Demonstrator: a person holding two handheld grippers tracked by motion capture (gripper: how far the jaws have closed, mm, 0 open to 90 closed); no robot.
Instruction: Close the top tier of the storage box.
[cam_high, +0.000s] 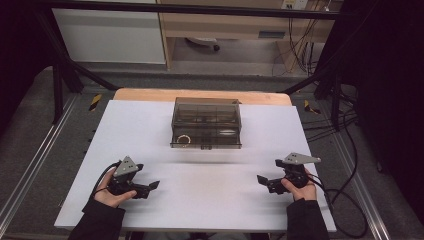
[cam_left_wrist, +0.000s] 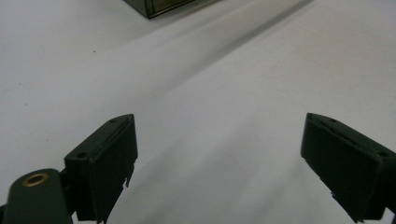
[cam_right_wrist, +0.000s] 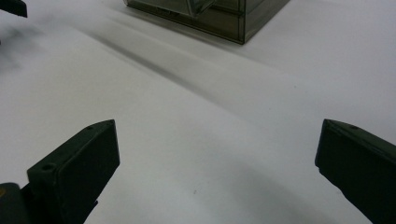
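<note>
The smoky clear plastic box (cam_high: 206, 123) sits on the white table (cam_high: 150, 200) ahead of both grippers and between their lines of reach, well apart from either. The left gripper (cam_high: 150, 187) rests low in the person's left hand (cam_high: 111, 192), jaws spread wide with nothing between them; in the left gripper view a corner of the box shows far ahead and a little to the left of its jaws. The right gripper (cam_high: 262, 180), held in the right hand (cam_high: 299, 188), is likewise spread and empty, and the box stands ahead of it, slightly to the left.

The box looks like thin rigid plastic with inner compartments, so it is probably light, stiff and rather slippery, and liable to slide on the smooth table if pushed from one side only. A small ring (cam_high: 183, 139) and another pale item, too small to identify, lie inside and may rattle if the box tips. The front edge carries what seems a small latch (cam_high: 205, 147); a sound hold would be one gripper steadying a side wall while the other works that front edge or lid lip
</note>
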